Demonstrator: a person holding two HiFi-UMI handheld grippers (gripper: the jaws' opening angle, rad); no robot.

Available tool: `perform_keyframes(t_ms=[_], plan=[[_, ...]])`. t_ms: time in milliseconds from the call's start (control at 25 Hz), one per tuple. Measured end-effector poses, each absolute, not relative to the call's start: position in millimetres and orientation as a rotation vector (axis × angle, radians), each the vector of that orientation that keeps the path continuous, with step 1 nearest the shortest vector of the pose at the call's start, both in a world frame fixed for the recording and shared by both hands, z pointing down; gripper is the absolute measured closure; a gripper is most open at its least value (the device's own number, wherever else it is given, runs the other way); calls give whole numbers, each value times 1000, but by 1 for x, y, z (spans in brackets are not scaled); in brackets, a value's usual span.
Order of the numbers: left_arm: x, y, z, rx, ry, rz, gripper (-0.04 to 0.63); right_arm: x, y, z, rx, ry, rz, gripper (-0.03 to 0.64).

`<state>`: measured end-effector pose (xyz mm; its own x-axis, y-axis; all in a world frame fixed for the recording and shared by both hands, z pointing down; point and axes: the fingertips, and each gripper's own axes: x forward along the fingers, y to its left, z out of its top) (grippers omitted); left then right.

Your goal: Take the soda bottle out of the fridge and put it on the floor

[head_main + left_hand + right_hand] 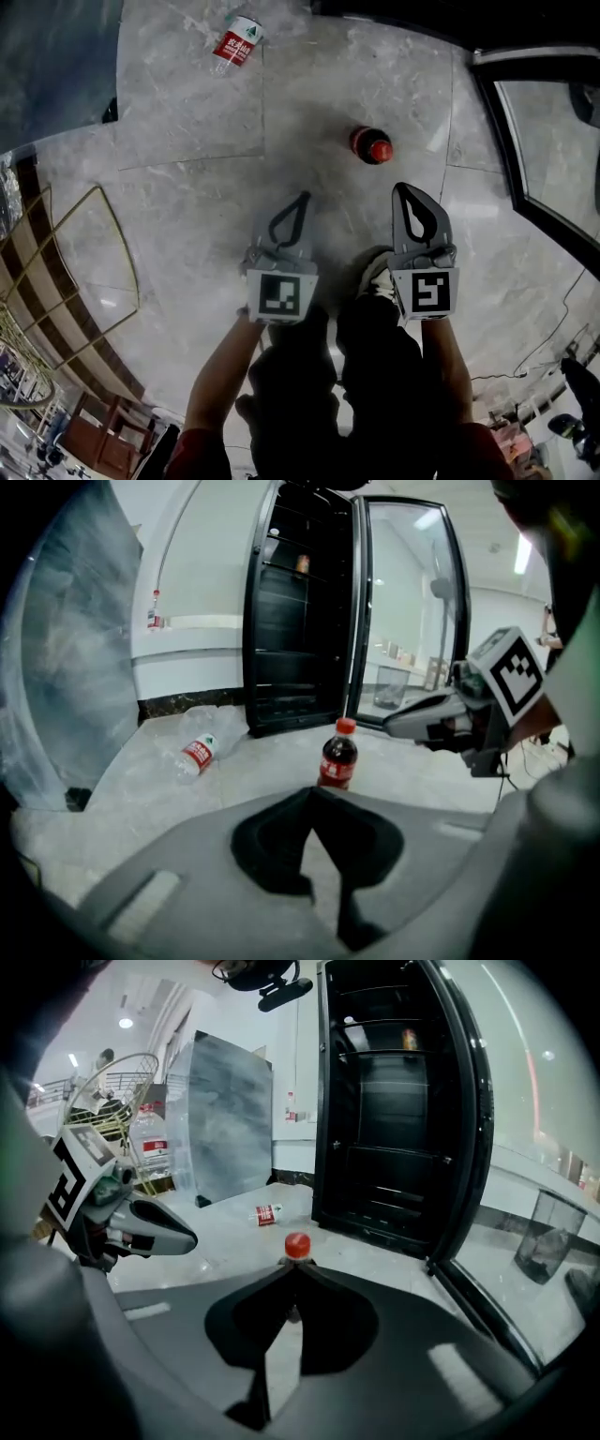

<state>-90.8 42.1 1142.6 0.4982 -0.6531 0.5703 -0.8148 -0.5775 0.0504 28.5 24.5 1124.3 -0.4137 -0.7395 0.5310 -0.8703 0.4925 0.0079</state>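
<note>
Grey marble floor (187, 187) fills the head view. At its far side stands a black fridge (300, 621), its glass door (412, 602) swung open. Above the floor hang the left gripper (304, 197) and the right gripper (403, 187), each clenched tip to tip on nothing. Ahead of them the soda bottle (372, 145) stands upright on the floor, apart from both. Farther off, a water bottle (236, 42) lies on its side.
</note>
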Motion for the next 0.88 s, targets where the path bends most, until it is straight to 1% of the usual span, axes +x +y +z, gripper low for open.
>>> perform_keyframes(t_ms=[200, 440, 880], plan=[[-86, 45, 1059, 2413, -1211, 760, 595, 37, 30, 1047, 1338, -2233, 446, 615], [-84, 34, 931, 2399, -1237, 757, 595, 35, 36, 934, 1242, -2249, 451, 615], [-101, 21, 660, 2363, -1346, 706, 595, 22, 25, 679, 1208, -2266, 477, 615]])
